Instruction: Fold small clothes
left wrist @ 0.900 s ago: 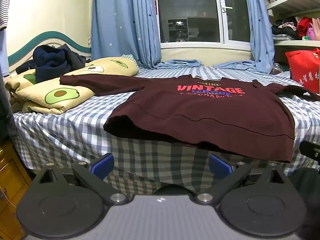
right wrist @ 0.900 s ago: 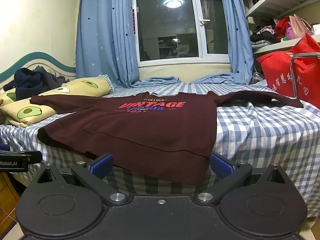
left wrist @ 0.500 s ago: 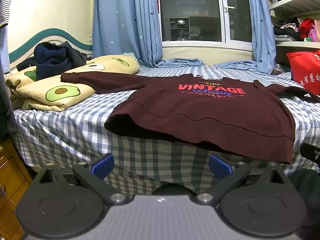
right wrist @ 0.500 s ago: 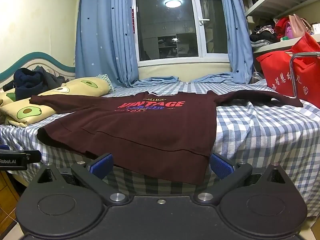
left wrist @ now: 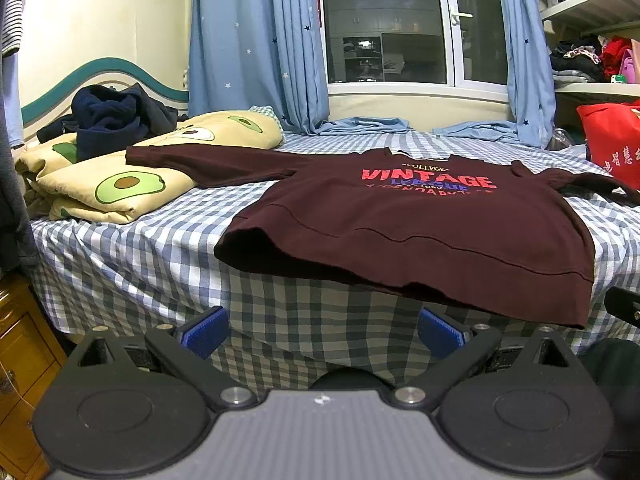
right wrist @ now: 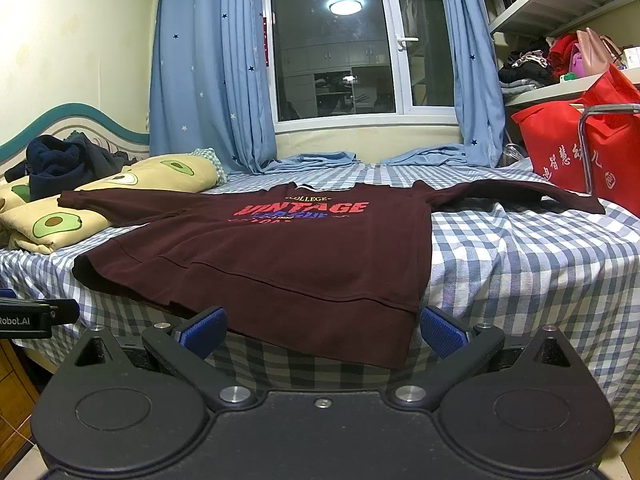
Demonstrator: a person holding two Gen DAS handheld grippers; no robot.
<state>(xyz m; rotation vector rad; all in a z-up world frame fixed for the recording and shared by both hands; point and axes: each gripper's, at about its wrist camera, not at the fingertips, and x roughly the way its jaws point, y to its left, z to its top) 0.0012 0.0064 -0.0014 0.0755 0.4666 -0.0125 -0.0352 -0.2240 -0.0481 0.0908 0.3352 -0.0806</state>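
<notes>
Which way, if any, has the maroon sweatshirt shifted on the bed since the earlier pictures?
No. The maroon sweatshirt lies spread flat as before, its left sleeve on the avocado quilt and its hem hanging over the bed's near edge.

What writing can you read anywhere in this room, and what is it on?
"COLLEGE", "VINTAGE", "LEAGUE": printed on the maroon sweatshirt; the red line below them is unreadable.
"Robot.AI": on the left gripper, start cut off.
White Chinese characters: on the red bag, too distorted to read.
</notes>
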